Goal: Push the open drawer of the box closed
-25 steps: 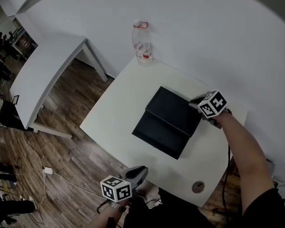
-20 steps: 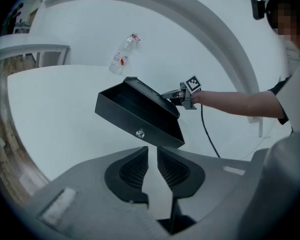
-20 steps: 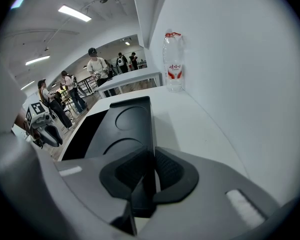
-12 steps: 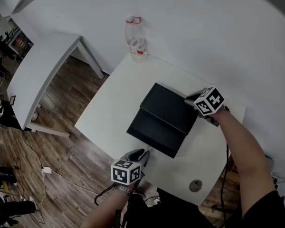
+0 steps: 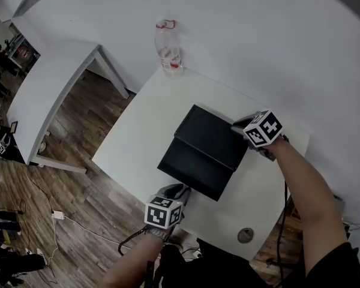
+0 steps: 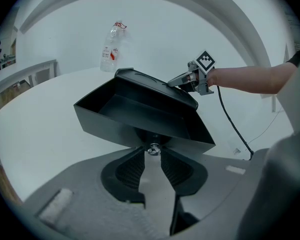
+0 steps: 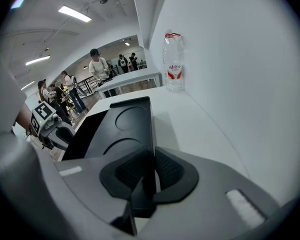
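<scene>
One box [image 5: 215, 135], right gripper [image 7: 152, 158] clamped on its rear edge, left gripper [image 6: 152, 157] parted at knob [image 6: 153, 149] of open drawer [image 5: 191, 168]

Low black plastic box [image 5: 219, 135], flat on top with two shallow round recesses, set cornerwise near the middle of a white table [image 5: 138, 138]. Drawer [image 5: 189, 168] pulled well out toward the table's near edge, standing open, its matte black floor and outward-flaring walls in plain view. Small silvery knob [image 6: 153, 149] at the centre of the drawer front, low down, just above the tabletop.
</scene>
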Action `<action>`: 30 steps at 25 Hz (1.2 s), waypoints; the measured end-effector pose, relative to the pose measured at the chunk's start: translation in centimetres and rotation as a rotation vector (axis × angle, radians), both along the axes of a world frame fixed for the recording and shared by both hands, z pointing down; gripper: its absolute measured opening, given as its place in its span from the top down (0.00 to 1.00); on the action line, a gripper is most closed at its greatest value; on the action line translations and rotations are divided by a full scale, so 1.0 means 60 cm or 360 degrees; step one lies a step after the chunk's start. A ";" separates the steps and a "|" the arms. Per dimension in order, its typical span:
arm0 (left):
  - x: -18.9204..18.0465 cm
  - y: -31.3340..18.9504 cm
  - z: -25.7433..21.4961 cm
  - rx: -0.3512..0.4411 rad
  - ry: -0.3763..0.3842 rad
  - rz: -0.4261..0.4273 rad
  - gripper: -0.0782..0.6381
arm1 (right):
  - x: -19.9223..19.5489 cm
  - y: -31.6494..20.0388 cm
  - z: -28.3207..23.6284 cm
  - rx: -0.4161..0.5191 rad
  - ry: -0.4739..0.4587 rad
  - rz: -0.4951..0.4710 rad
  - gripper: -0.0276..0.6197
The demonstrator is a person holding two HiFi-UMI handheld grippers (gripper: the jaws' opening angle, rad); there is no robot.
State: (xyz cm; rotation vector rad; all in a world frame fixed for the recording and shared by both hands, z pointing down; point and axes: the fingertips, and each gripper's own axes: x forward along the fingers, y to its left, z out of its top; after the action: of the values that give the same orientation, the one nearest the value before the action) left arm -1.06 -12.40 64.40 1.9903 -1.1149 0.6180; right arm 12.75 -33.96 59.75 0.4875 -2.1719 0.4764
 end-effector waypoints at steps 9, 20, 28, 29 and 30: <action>0.005 -0.006 -0.003 0.0000 -0.0040 0.0030 0.79 | 0.000 -0.003 0.001 -0.0010 -0.0015 0.0017 0.88; 0.006 -0.042 -0.021 0.0074 -0.0066 0.0024 0.79 | -0.001 -0.002 0.001 -0.0015 0.0012 -0.0035 0.88; 0.022 -0.076 -0.018 0.0074 -0.0047 0.0039 0.79 | -0.004 -0.001 0.003 -0.0019 -0.0005 -0.0034 0.88; 0.025 -0.079 -0.018 0.0074 -0.0043 0.0041 0.79 | -0.004 -0.001 0.002 -0.0019 -0.0006 -0.0034 0.88; 0.028 -0.083 -0.018 0.0075 -0.0040 0.0042 0.79 | -0.004 0.000 0.001 -0.0019 -0.0008 -0.0034 0.88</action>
State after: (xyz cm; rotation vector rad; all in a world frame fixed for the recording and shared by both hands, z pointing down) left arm 0.62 -17.36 63.32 2.0456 -1.1288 0.6373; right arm 12.53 -33.96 59.84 0.4571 -2.1759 0.4790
